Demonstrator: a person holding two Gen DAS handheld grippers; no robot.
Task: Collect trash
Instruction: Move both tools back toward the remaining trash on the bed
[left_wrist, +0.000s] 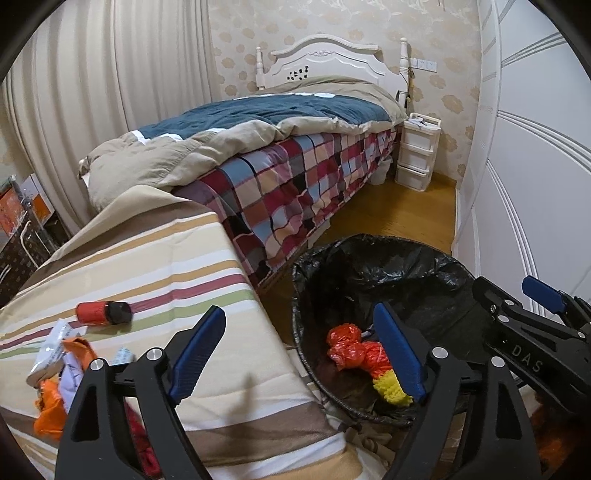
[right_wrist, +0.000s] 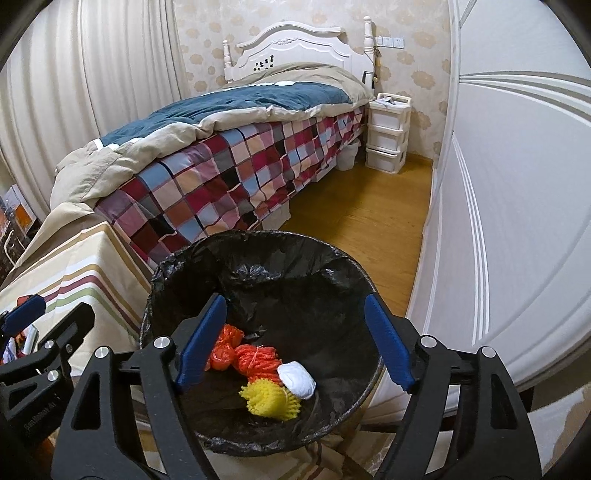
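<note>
A bin with a black liner stands on the floor beside a table with a striped cloth. In the bin lie a crumpled orange-red bag, a yellow foam net and a white wad. On the cloth rest a red bottle with a black cap and a heap of wrappers. My left gripper is open, straddling the table edge and the bin rim, with nothing held. My right gripper hangs open over the bin with nothing between its pads.
A bed with a checked cover runs along the left behind the table. A white wardrobe lines the right. A white drawer unit stands at the far end of the wooden floor. Boxes sit at the far left.
</note>
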